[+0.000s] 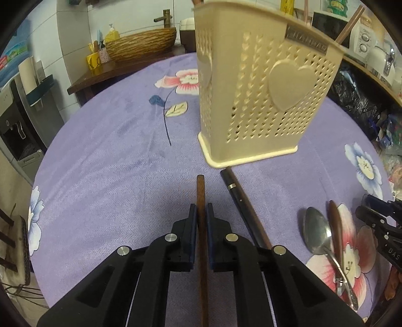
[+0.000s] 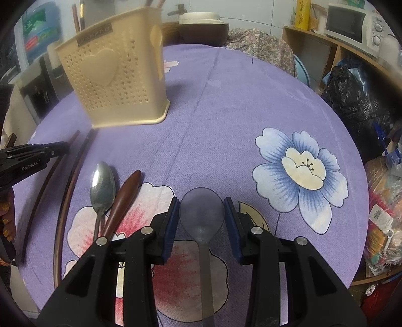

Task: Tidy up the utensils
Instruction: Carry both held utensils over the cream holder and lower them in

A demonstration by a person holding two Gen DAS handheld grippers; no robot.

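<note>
Left gripper pinching thin brown wooden chopstick; right gripper spread around translucent grey plastic spoon; cream perforated plastic holder ahead.

Wicker basin; white toaster oven; black plastic bag

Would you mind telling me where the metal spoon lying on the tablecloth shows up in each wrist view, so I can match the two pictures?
Left wrist view: the metal spoon lies at lower right, beside a brown wooden handle.
Right wrist view: the metal spoon lies at left of centre, left of that wooden handle.
Shared landmark: the beige utensil holder with a heart.
</note>
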